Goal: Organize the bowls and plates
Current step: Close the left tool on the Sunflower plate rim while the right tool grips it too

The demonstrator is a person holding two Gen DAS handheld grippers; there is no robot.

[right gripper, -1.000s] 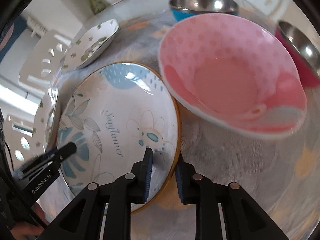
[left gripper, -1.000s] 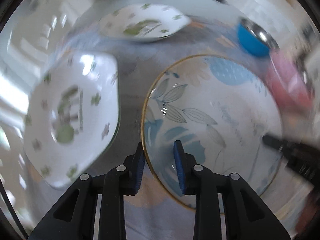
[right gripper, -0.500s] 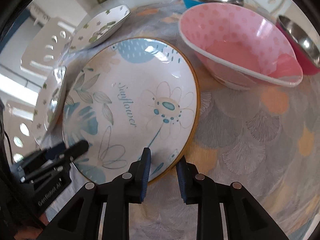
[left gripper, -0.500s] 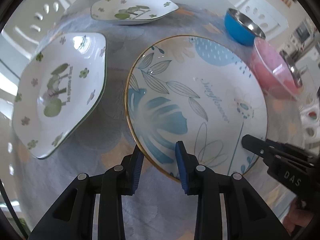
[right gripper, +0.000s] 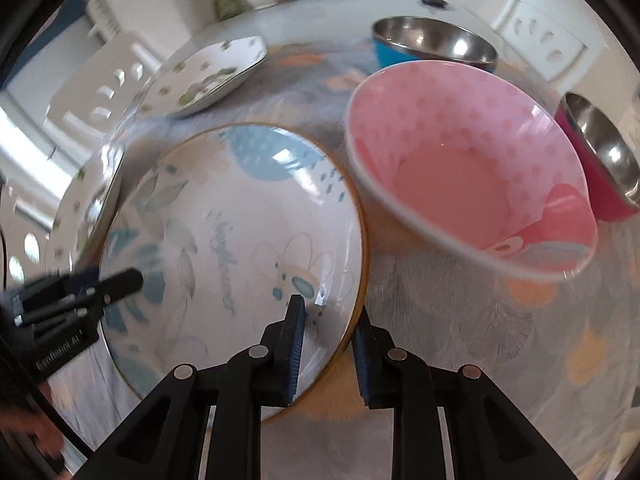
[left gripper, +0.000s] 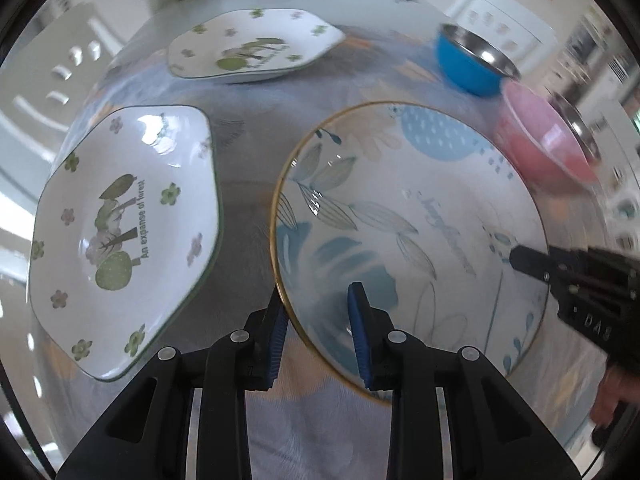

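On the bench, the hexagonal white forest-print plate (left gripper: 120,236) lies leftmost. Beside it, the left tool (left gripper: 318,336) pinches the round gold-rimmed flowered plate (left gripper: 408,216) by its left rim; the right tool (right gripper: 328,344) clamps the opposite rim, likely sharing the weight. The pink dotted bowl (right gripper: 468,168) stands just right.

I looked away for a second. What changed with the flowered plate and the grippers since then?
Little: the flowered plate shifts in view, and both grippers stay clamped on its rim, the left gripper on one side, the right gripper opposite. The green-print plates and pink bowl sit as before.
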